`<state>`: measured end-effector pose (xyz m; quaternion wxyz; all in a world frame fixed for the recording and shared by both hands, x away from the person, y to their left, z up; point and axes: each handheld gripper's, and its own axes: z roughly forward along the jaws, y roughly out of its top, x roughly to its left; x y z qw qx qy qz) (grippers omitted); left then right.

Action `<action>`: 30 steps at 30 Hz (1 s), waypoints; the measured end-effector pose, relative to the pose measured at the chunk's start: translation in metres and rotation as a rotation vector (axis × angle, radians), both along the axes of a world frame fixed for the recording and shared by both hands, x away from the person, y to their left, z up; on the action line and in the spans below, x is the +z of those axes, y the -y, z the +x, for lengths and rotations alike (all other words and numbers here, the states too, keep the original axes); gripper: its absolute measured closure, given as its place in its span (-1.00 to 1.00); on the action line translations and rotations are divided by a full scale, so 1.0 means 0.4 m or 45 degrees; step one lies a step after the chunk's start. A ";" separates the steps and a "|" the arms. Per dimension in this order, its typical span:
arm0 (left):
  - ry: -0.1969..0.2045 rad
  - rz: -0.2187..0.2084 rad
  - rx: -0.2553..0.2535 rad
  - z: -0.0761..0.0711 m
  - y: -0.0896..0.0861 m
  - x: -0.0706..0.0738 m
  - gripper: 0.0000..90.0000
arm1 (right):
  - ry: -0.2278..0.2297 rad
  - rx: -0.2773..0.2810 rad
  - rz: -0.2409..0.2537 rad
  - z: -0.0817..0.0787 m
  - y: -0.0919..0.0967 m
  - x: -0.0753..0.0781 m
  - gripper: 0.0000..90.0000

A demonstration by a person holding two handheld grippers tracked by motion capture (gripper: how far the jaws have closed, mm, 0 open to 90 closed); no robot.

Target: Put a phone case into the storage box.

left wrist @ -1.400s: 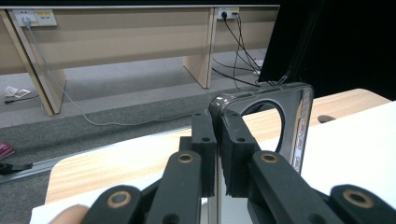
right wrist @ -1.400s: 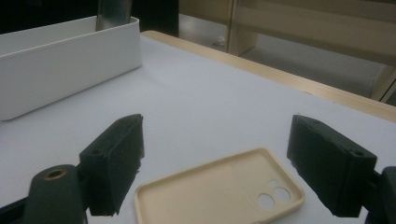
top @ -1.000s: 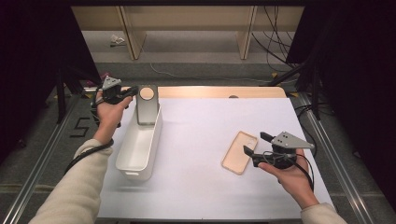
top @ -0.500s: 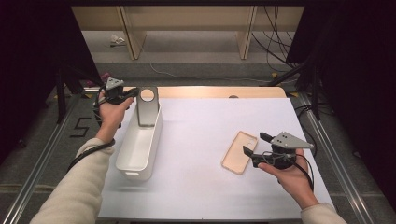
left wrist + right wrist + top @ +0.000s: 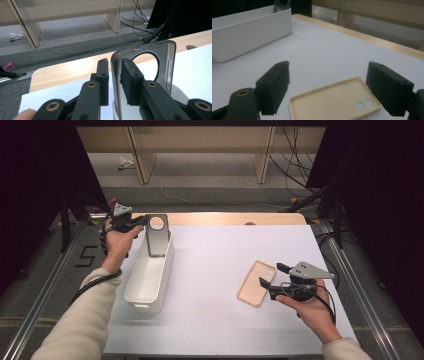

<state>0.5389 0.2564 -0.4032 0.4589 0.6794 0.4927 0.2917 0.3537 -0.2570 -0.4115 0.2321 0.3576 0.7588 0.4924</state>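
A grey phone case (image 5: 156, 237) with a round hole stands upright at the far end of the white bin (image 5: 142, 306). My left gripper (image 5: 141, 221) is at its top edge. In the left gripper view the grey phone case (image 5: 172, 62) stands between the jaws of the left gripper (image 5: 113, 65). These jaws have just been opening: a gap shows at one pad, so it is open. A beige phone case (image 5: 256, 283) lies flat on the white table. My right gripper (image 5: 271, 275) stands open on either side of its near end, and its own view shows the right gripper (image 5: 329, 72) wide around the beige phone case (image 5: 332, 100).
The white bin (image 5: 249, 32) lies lengthwise at the table's left. A wooden strip (image 5: 225, 218) runs along the far edge. Beyond it are floor cables and wooden legs. White tabletop (image 5: 210, 270) lies between the bin and the beige case.
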 end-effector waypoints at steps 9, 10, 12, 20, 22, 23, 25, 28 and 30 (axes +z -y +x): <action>0.044 -0.027 0.016 -0.026 0.000 0.028 0.19 | -0.049 0.006 -0.004 0.001 -0.003 -0.003 -0.66; 0.056 -0.038 0.012 -0.034 0.000 0.034 0.15 | -0.072 0.014 -0.005 0.001 -0.003 -0.004 -0.68; 0.080 -0.029 0.001 -0.053 0.002 0.046 0.12 | -0.084 0.008 -0.003 -0.001 -0.004 -0.006 -0.68; 0.175 -0.019 -0.051 -0.139 0.002 0.092 0.10 | -0.039 -0.025 -0.054 -0.008 -0.002 0.005 -0.39; 0.193 -0.017 -0.079 -0.161 0.005 0.100 0.11 | -0.039 0.040 -0.076 -0.003 -0.001 0.010 -0.38; 0.199 -0.017 -0.098 -0.172 0.007 0.104 0.11 | -0.040 0.020 -0.080 -0.003 -0.001 0.009 -0.45; 0.214 -0.014 -0.131 -0.193 0.012 0.110 0.11 | -0.029 0.002 -0.090 -0.002 -0.001 0.005 -0.45; 0.229 -0.014 -0.162 -0.221 0.017 0.117 0.12 | -0.023 -0.029 -0.100 -0.001 0.001 -0.002 -0.43; 0.238 -0.012 -0.180 -0.237 0.021 0.118 0.13 | -0.033 -0.033 -0.096 0.001 0.003 -0.002 -0.41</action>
